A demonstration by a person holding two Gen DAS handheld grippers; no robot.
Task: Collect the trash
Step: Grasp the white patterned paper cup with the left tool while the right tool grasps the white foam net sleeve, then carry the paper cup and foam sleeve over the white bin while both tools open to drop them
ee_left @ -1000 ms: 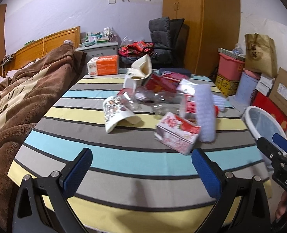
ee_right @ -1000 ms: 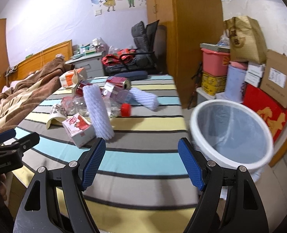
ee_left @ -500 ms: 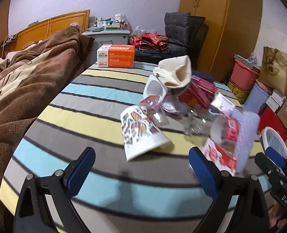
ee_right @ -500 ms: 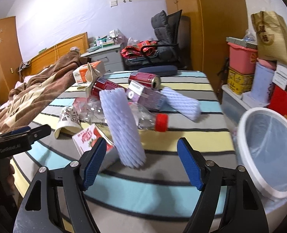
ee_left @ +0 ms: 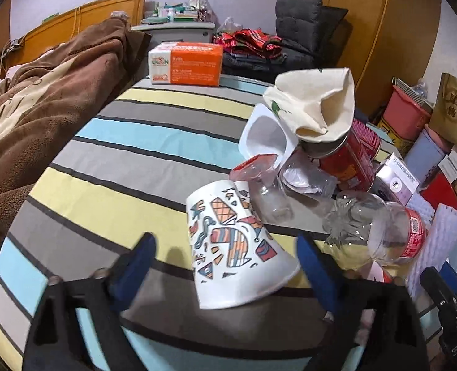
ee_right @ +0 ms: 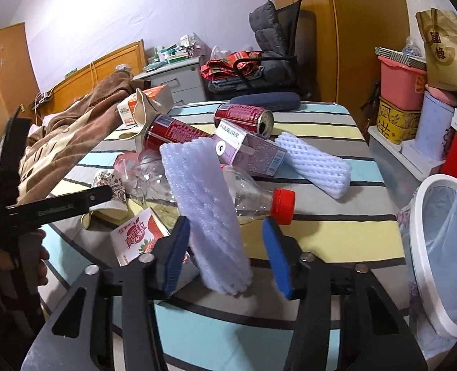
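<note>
In the left wrist view, the left gripper [ee_left: 225,258] points down at a table covered by a striped cloth [ee_left: 129,167], and its jaws are closing with the wide end of a patterned paper cup [ee_left: 231,241] between them; the pads stand clear of the cup on both sides, so the cup is not yet grasped. The cup lies on its side near the front edge of the table. Behind it, toward the right edge, lies a pile of trash: a clear plastic bottle [ee_left: 373,228], a white tub [ee_left: 267,137], a red can [ee_left: 349,164] and a cream cloth bag [ee_left: 318,105]. An orange box [ee_left: 186,63] sits at the far edge. In the right wrist view, the right gripper [ee_right: 225,255] has its jaws closing around the lower end of a foam sleeve [ee_right: 206,210], which stands tilted near the front edge; the left pad sits just beside the foam and the right pad is apart from it, so no grip is made. A red-capped bottle [ee_right: 259,201] lies behind the sleeve, a juice carton [ee_right: 138,236] lies to its left, and a second foam net [ee_right: 313,162] lies farther back. A white bin [ee_right: 429,259] stands beyond the right edge of the table.
</note>
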